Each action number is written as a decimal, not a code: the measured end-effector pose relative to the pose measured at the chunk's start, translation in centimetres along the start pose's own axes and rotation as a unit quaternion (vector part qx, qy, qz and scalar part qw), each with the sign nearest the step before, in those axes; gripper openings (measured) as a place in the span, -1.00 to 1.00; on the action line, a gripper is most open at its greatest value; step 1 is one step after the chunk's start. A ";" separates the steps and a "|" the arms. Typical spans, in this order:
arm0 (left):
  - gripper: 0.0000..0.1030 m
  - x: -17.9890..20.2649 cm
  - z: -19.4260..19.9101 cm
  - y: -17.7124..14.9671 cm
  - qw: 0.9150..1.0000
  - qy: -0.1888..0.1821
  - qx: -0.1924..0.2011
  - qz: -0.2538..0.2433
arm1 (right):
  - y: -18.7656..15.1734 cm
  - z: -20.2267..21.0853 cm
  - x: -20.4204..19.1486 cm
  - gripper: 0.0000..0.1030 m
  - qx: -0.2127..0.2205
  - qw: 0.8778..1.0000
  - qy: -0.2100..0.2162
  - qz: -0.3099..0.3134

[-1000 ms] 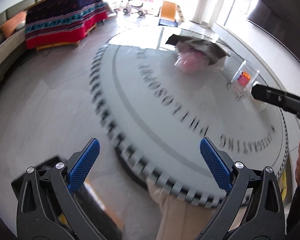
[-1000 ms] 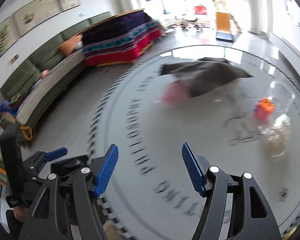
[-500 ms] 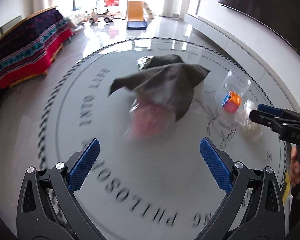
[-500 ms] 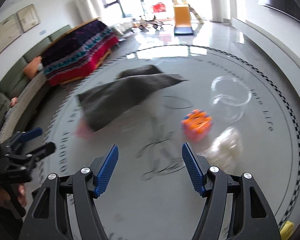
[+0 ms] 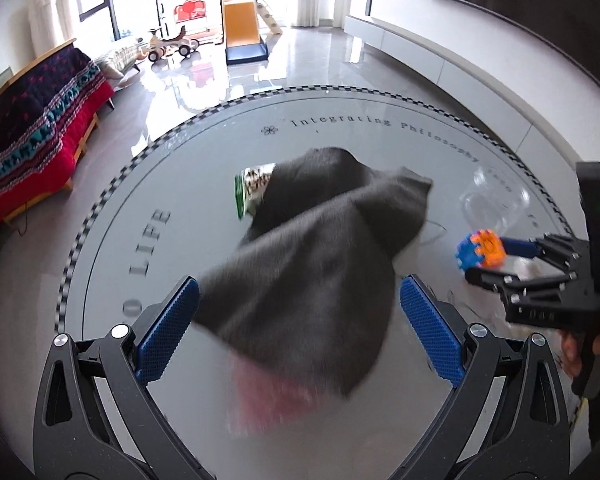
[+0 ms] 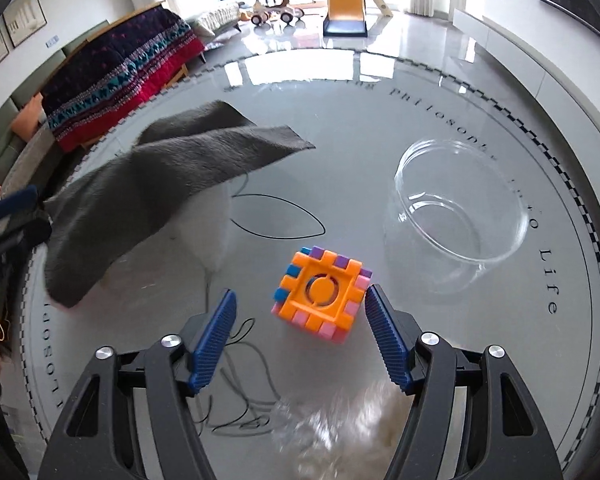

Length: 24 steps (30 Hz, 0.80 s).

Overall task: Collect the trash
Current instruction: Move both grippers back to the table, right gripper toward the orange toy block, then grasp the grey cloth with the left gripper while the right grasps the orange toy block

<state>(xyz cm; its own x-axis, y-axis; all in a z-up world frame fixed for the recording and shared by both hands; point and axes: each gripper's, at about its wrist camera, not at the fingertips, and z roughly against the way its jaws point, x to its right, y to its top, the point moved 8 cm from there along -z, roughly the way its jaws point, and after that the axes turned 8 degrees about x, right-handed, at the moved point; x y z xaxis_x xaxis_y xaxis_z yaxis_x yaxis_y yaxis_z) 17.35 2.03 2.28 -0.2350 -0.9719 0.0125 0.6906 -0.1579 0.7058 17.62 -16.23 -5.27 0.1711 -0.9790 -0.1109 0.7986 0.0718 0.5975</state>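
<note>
- Trash on round glossy grey table: crinkled clear plastic wrapper, blurred, just beneath right gripper; green-white printed packet half under draped grey cloth; blurred pink item at cloth's near edge.
- Right jaws spread, flanking orange plastic puzzle cube, not pinching it.
- Clear round plastic jar lies tilted, mouth upward-left.
- Left gripper jaws spread, around cloth's near end.

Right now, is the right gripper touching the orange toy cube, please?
Apart. The right wrist view shows the right gripper open, bare table between each pad and the orange toy cube.
</note>
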 end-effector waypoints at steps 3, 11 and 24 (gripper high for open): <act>0.88 -0.4 -1.9 0.8 1.000 0.010 -0.008 0.001 | 0.0 0.0 0.2 -0.16 0.004 1.000 0.009 -0.006; 0.88 -0.7 -5.0 0.9 0.999 -0.016 -0.039 0.031 | -0.3 0.5 0.5 -0.16 0.009 1.000 0.021 -0.008; -0.75 0.3 -3.4 2.2 0.994 -0.075 -0.026 0.074 | 0.1 2.0 0.2 -0.16 0.020 0.999 0.028 -0.014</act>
<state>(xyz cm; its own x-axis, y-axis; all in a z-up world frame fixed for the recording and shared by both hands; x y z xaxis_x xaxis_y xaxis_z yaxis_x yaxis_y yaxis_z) 21.13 0.81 1.39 -0.2255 -0.9486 0.2220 0.7593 -0.0283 0.6502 16.57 -16.80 -3.61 0.1815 -0.9684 -0.1710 0.7800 0.0359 0.6248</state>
